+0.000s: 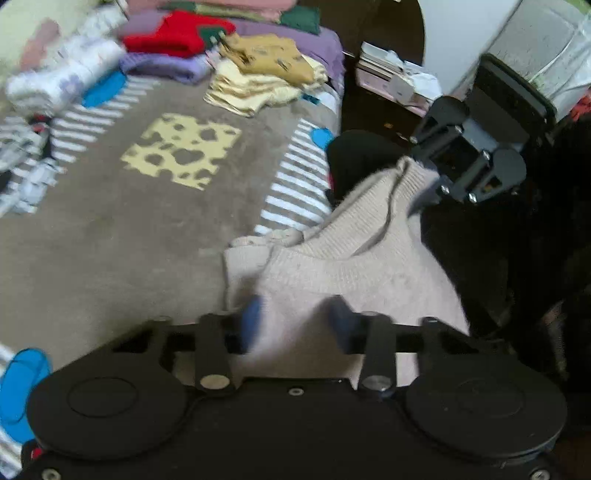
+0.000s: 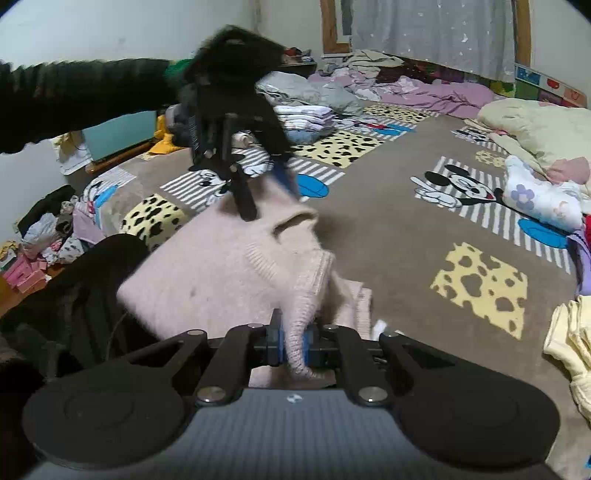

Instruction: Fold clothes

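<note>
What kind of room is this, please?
Probably a bedroom at home: a wide bed with a cartoon-mouse blanket, folded clothes stacks, a curtained window, and a pink sweater being folded.

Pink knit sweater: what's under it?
The pale pink knit sweater lies partly on the brown cartoon-print blanket and partly over dark clothing at its left in the right wrist view. Whatever lies beneath its middle is covered.

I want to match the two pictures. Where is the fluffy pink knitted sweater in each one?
Left wrist view: the fluffy pink knitted sweater fills the lower middle, between the left gripper's blue pads.
Right wrist view: it lies centre-low, its ribbed edge pinched in the right gripper.
Shared landmark: the yellow cheese patch on the brown bedspread.
</note>
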`<state>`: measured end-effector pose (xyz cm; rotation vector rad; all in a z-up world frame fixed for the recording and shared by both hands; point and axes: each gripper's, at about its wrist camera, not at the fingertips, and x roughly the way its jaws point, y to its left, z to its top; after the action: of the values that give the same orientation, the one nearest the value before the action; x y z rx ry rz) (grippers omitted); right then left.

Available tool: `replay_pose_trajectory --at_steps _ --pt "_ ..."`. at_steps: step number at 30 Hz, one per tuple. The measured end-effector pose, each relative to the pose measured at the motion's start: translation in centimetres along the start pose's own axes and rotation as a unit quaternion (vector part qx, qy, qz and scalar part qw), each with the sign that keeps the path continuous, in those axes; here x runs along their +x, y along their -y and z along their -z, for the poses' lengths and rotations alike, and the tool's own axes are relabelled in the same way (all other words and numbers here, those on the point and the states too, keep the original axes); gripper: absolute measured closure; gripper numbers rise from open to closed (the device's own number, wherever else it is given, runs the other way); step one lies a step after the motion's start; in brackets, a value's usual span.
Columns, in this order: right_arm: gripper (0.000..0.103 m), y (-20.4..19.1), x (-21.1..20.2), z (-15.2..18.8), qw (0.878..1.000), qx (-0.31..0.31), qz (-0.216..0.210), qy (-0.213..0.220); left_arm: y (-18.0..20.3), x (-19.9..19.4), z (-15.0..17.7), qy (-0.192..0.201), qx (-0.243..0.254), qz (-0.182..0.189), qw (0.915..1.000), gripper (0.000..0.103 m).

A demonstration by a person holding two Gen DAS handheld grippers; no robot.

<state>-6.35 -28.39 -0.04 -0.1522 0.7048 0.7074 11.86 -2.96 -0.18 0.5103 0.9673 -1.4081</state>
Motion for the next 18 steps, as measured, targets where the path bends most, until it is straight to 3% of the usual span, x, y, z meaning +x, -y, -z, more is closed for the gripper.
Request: replay_pose_trajectory --at_steps 4,8,11,13,15,16,18 --pt "0.093 0.6 0.2 -0.5 1.000 -0.007 0.018 0.006 4.6 -0.7 2.2 0.007 0.023 -0.067 0.9975 0.099" --pt "0.093 1.2 0.5 -1.7 0.998 -0.033 0.041 0.017 8.3 -1.3 3.8 0.040 0.029 -0.151 0.9873 0.100" --pt "0.094 1.4 0.7 -3.2 0.996 -0.056 0.063 0.031 9.5 -2.9 4.1 0.088 0.018 -0.219 0.9716 0.100" --pt "0.094 1.9 0.7 -4.6 0.994 -0.066 0.078 0.050 9.2 -4.5 3.7 0.128 0.000 -0.267 0.9553 0.100" --pt "0.094 2.4 0.8 -6.6 0.990 -0.080 0.095 0.065 8.2 -6.2 3.1 0.164 -0.022 -0.318 0.9337 0.100" --pt "0.094 2.7 0.9 -7.9 0.988 -0.087 0.105 0.077 7.7 -7.0 2.8 0.181 -0.033 -0.343 0.9212 0.100" --pt "0.094 3.4 1.2 -10.3 0.982 -0.094 0.130 0.103 6.8 -9.3 1.8 0.244 -0.065 -0.391 0.8848 0.100"
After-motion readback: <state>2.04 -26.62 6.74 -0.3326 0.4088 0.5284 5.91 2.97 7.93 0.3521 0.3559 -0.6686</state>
